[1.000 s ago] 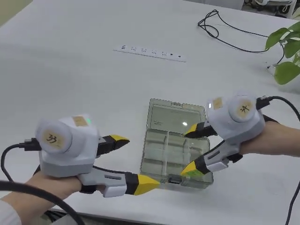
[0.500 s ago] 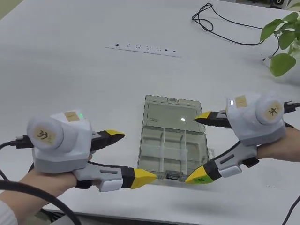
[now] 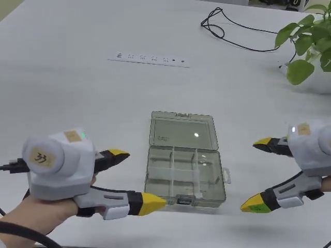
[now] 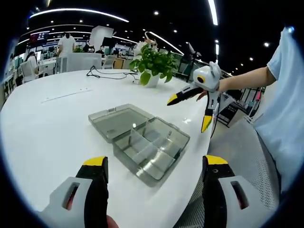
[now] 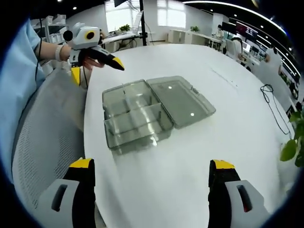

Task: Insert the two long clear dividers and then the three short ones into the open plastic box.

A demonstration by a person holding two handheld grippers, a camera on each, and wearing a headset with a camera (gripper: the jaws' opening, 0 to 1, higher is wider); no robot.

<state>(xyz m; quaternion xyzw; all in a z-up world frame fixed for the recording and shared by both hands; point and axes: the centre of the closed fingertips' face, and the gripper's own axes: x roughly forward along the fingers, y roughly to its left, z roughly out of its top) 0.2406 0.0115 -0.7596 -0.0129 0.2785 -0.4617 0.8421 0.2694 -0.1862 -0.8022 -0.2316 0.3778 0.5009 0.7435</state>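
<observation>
A smoky clear plastic box (image 3: 184, 173) lies open near the table's front edge, its lid (image 3: 181, 129) folded flat away from me. Clear dividers (image 3: 181, 166) stand inside the tray and split it into compartments; the same box (image 4: 148, 149) (image 5: 135, 118) appears in both gripper views. My left gripper (image 3: 136, 178) is open, to the left of the box, with nothing between its yellow-tipped fingers (image 4: 95, 164). On the box's right my right gripper (image 3: 257, 174) is open and holds nothing, well apart from the box.
A white power strip (image 3: 150, 59) lies farther back on the white table (image 3: 67, 98). A black cable (image 3: 227, 32) loops at the far back. A potted green plant (image 3: 305, 41) stands at the back right. The table edge runs just in front of the box.
My right gripper has drawn back to the right, away from the box's right side. The head camera has shifted, so the box sits more to the left in view. The left gripper stays open.
</observation>
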